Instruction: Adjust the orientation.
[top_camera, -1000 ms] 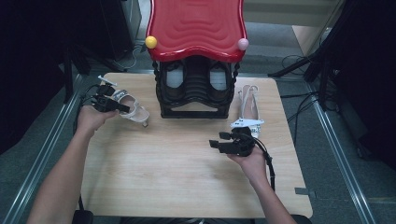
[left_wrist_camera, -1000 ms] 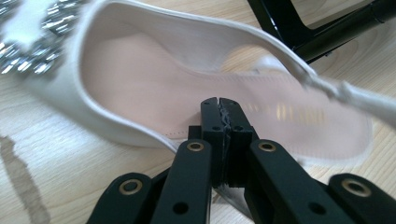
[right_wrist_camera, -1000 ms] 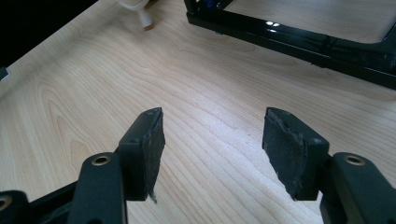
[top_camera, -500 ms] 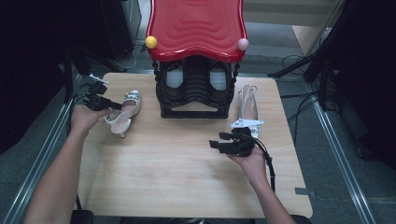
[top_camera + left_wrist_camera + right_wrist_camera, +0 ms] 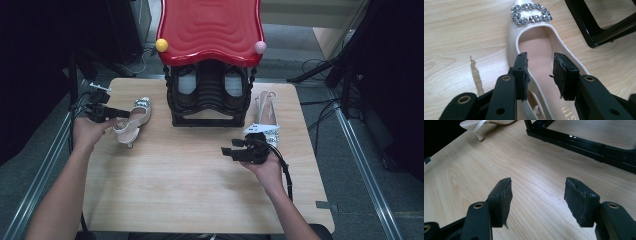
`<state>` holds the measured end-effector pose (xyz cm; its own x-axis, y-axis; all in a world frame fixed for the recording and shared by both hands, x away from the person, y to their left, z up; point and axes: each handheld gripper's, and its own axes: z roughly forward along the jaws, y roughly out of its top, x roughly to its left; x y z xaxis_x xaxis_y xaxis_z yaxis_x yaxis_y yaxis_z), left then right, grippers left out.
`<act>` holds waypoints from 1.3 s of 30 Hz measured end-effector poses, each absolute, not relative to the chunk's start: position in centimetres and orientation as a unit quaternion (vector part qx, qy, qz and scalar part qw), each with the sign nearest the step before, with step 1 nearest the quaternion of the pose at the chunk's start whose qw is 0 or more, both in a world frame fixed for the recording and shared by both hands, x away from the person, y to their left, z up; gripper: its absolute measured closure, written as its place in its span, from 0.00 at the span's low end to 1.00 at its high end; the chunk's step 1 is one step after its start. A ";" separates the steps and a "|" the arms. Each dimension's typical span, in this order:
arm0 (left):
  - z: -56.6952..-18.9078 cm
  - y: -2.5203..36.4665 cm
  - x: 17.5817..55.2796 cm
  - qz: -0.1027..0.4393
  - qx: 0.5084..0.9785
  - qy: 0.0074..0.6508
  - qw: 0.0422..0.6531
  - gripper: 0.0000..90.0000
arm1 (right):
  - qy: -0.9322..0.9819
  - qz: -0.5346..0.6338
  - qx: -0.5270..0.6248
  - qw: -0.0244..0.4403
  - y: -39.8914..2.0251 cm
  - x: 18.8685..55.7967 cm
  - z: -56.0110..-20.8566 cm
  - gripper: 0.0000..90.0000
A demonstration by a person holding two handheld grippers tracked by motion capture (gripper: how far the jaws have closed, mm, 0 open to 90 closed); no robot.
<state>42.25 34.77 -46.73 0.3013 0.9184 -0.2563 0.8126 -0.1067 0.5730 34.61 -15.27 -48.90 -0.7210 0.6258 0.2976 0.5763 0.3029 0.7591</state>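
Note:
A cream pointed shoe (image 5: 132,120) with a rhinestone buckle lies on the wooden table (image 5: 175,190), left of the rack. My left gripper (image 5: 117,114) is at its heel end. In the left gripper view the shoe (image 5: 534,42) lies under my left gripper (image 5: 541,58). Its jaws have just been opening and now stand apart across the shoe's side wall, with neither pad pressing on it. My right gripper (image 5: 229,148) hovers open over bare wood in front of the rack. In its own view, nothing lies between the jaws of the right gripper (image 5: 537,182).
A black shoe rack (image 5: 210,100) with a red wavy top (image 5: 210,30) stands at the table's back middle, dark shoes inside. A matching slingback shoe (image 5: 265,117) lies to its right. The rack's base (image 5: 584,145) and the cream shoe (image 5: 482,123) appear in the right gripper view.
The left gripper carried the cream shoe a little left, set it on the table and opened off it. The right hand has not moved.

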 end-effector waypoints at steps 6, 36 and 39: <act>-47.7 34.6 41.9 0.084 0.738 0.596 0.306 0.69 | 0.809 0.456 0.370 0.024 -14.9 34.9 -48.9 0.44; -48.7 34.3 43.1 0.051 0.712 0.627 0.313 0.97 | 0.806 0.445 0.389 0.032 -16.0 34.2 -49.6 0.44; -48.1 34.1 42.5 0.052 0.717 0.617 0.321 0.97 | 0.806 0.447 0.386 0.033 -16.0 34.3 -49.6 0.44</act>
<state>42.46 34.08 -48.14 0.2328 0.9180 -0.3210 0.8511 -0.0326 0.5241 34.26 -16.04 -49.61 -0.6998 0.6522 0.2915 0.5923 0.3015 0.7472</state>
